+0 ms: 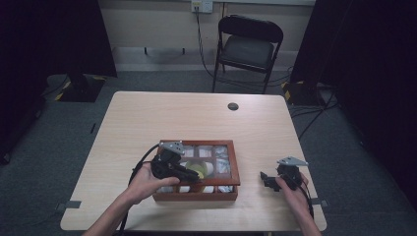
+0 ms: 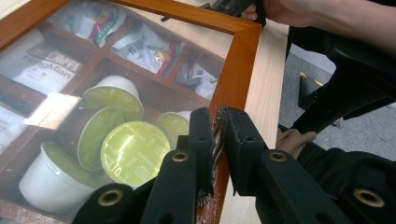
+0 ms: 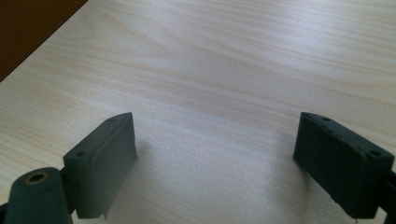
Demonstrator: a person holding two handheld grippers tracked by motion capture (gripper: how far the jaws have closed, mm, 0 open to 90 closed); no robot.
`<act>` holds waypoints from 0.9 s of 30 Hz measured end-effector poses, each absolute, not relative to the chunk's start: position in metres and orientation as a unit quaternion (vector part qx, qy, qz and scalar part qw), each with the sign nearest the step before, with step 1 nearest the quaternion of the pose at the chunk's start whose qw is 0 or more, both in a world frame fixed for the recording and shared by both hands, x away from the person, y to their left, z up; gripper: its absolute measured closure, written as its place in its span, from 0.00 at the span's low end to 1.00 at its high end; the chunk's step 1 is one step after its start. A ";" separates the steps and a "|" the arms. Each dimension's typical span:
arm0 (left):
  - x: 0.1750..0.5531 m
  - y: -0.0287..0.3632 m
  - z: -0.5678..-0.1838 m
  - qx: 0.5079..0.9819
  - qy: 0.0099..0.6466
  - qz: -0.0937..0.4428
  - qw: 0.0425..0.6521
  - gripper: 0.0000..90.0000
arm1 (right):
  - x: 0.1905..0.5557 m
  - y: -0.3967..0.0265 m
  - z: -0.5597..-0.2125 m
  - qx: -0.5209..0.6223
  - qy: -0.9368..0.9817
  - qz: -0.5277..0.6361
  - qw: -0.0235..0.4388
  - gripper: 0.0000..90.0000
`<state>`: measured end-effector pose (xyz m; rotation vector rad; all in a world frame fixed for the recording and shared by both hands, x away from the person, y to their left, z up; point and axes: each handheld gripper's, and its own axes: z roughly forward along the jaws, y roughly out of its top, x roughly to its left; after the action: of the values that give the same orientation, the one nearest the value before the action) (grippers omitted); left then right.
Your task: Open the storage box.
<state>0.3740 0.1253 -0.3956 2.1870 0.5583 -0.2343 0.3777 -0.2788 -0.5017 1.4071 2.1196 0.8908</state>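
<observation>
With the left gripper (image 2: 218, 135) clamped on the metal latch (image 2: 217, 140) at the wooden box's (image 1: 235, 169) four-o'clock rim, lift the glass lid (image 2: 154, 70) straight up, keeping the wide-open right gripper (image 3: 215, 154) idle at three o'clock.

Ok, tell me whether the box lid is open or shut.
Shut, it seems: the lid lies flat on the box, pods showing through its glass; left gripper pinches its clasp.

Table: your light wood top (image 1: 196, 113) – dark round grommet (image 1: 233, 106) near far edge
Floor: grey carpet (image 1: 59, 142), cables trailing
Chair: black folding chair (image 1: 248, 49) facing you, behind the table
Wall: pale, socket (image 1: 202, 6) up top
Sides: black curtains (image 1: 49, 34) – dim light
</observation>
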 end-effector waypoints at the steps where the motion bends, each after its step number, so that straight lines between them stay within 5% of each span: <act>1: 0.374 0.125 -0.394 0.873 0.223 -0.091 0.424 0.90 | 0.378 -0.279 -0.502 0.508 0.767 0.322 0.221 0.13; 27: 0.387 0.132 -0.367 0.859 0.232 -0.089 0.448 0.90 | 0.378 -0.279 -0.502 0.508 0.767 0.323 0.221 0.13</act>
<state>0.3874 0.1320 -0.3665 2.1252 0.5746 -0.2195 0.3779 -0.2789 -0.5018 1.4046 2.1210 0.8920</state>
